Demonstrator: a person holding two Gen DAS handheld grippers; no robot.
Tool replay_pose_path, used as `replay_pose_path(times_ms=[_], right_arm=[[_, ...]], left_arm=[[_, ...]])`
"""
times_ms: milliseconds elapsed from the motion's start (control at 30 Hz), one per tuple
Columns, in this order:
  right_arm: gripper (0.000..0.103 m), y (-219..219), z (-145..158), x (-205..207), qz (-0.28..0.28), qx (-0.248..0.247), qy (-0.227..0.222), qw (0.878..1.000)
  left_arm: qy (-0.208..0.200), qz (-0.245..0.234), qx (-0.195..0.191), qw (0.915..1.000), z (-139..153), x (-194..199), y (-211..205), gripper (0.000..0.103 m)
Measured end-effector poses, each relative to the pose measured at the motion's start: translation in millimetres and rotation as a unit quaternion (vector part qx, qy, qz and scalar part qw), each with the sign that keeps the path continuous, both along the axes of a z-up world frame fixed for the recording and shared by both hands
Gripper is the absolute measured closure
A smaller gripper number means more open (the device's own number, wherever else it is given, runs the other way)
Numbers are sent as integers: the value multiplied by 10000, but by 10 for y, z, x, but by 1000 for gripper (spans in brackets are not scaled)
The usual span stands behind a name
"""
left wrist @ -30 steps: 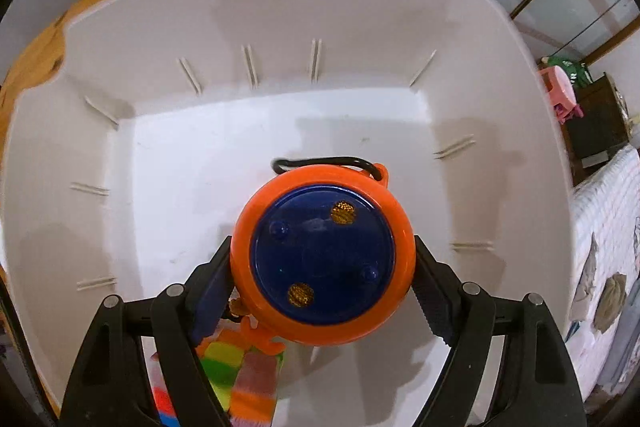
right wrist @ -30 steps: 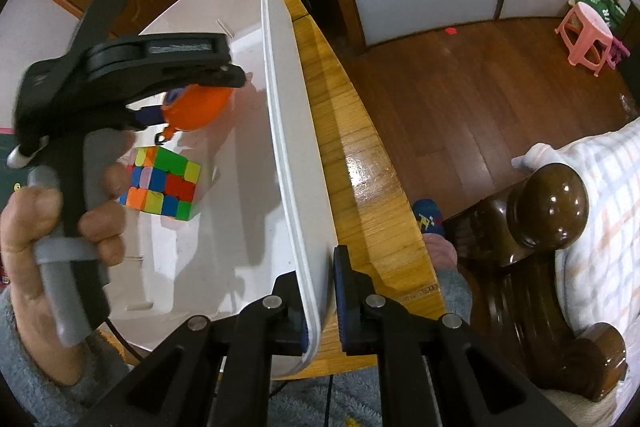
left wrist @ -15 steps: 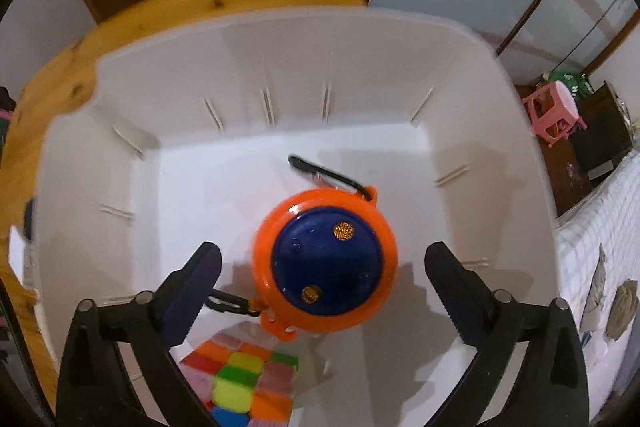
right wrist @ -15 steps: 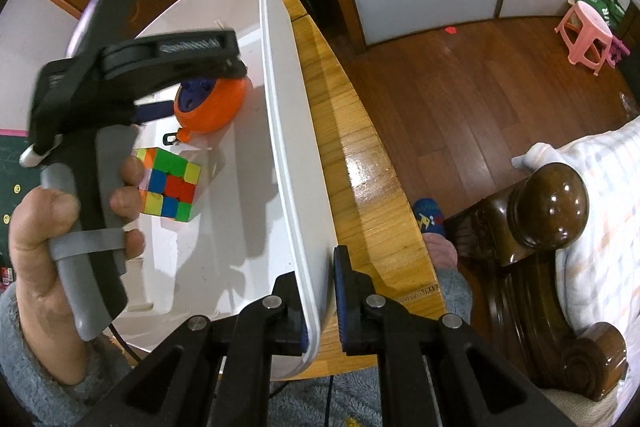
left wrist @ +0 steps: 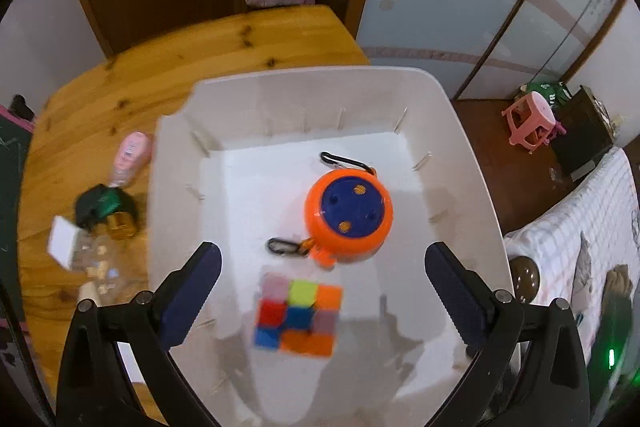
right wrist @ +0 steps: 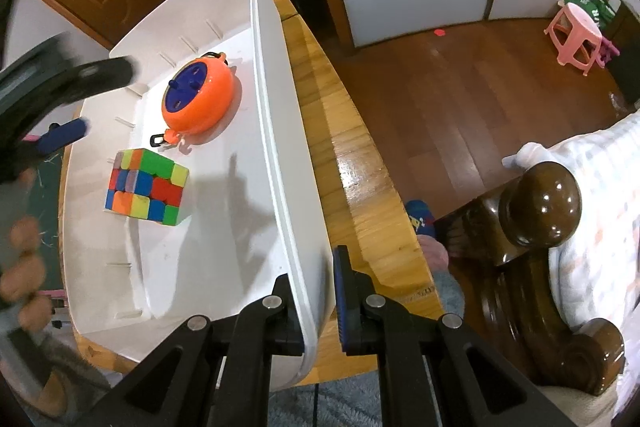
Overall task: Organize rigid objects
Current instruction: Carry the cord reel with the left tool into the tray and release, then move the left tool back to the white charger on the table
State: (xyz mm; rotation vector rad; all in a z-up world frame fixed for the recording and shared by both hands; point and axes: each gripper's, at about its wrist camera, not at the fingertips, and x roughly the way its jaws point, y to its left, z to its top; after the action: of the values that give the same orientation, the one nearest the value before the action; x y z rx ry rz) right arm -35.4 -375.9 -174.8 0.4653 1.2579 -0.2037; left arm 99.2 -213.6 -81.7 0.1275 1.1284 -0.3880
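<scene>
An orange round reel with a blue top (left wrist: 349,215) lies on the floor of the white bin (left wrist: 460,131), a black clip at each end. A colourful puzzle cube (left wrist: 298,313) sits just in front of it. My left gripper (left wrist: 320,287) is open and empty, raised above the bin. In the right wrist view the reel (right wrist: 198,99) and cube (right wrist: 146,186) lie inside the bin (right wrist: 280,147). My right gripper (right wrist: 316,291) is shut on the bin's near right rim.
On the wooden table (left wrist: 120,87) left of the bin lie a pink bottle (left wrist: 130,157), a dark green-black object (left wrist: 102,207) and a clear bottle (left wrist: 96,259). A pink stool (right wrist: 576,35) stands on the floor; a dark wooden bedpost (right wrist: 540,203) is at right.
My left gripper opened and let go of the orange reel, which now rests on the bin floor. The left gripper then rose up and back. The right gripper kept its hold on the rim.
</scene>
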Motion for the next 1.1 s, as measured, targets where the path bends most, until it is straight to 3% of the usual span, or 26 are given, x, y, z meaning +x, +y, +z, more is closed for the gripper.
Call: replay_pose_path(times_ms=[267,667,1100], right_arm=[[95,-26,-22,17,-110,113,14,9999],[95,-12,-32,22,-275,44,108,9996],[95,77,-24,62,-285,-197,229,9991]], left_arm=[[-817,68,215,9964,380,-290,648,1],[-1112,669,257,9912,627,-526,1491,1],[-1303,989,710,9840,533,-607,1996,1]])
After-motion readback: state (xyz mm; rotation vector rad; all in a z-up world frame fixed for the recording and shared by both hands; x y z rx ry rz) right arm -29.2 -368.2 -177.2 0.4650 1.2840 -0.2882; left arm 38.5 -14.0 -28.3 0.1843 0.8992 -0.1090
